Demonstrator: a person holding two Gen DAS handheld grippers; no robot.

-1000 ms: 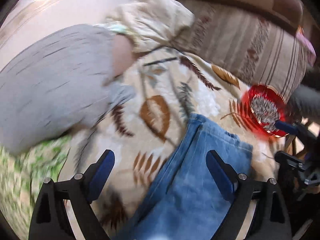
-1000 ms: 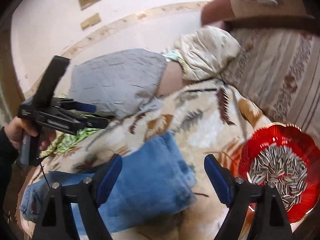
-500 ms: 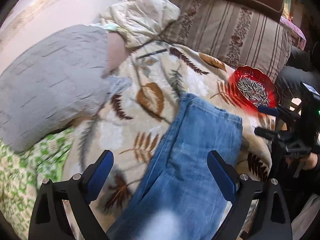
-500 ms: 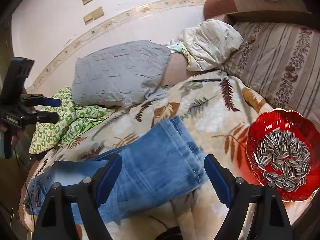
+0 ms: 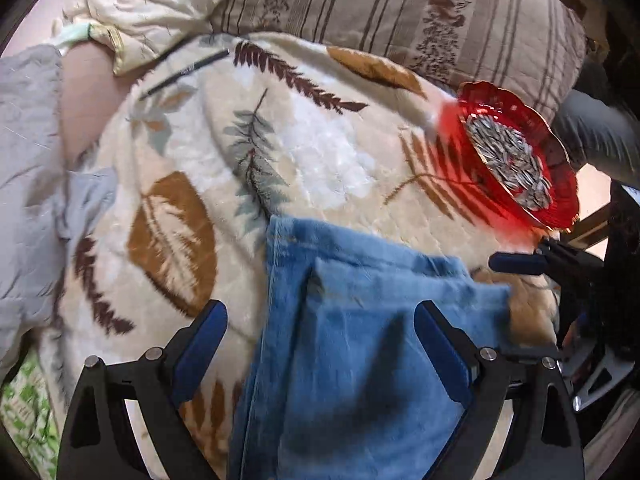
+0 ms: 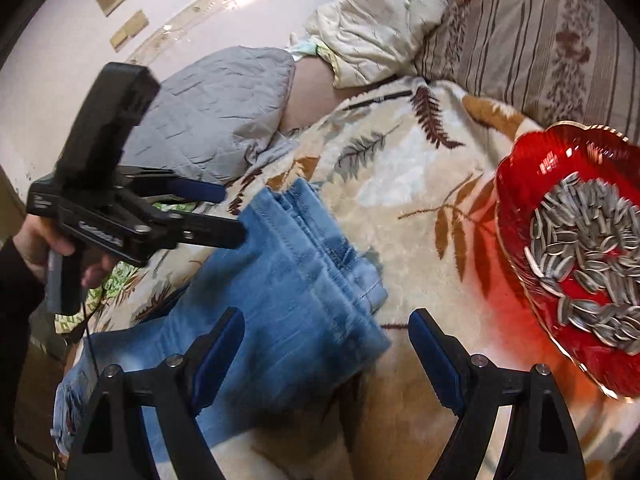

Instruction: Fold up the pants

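Both claws gaping over jeans (image 5: 360, 340), left claw (image 5: 320, 344), right claw (image 6: 326, 344), right view alone shows waistband end.

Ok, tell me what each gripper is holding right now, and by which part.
Nothing is held. The left gripper and right gripper are both open above the jeans, pads clear of the denim.

No legible text, labels or nos. anywhere; embossed marking on left claw (image 6: 224, 216) body too blurred to read.

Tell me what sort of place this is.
Probably a living room or bedroom at home: a leaf-print blanket spread over a striped sofa back, pillows, and a red dish of sunflower seeds.
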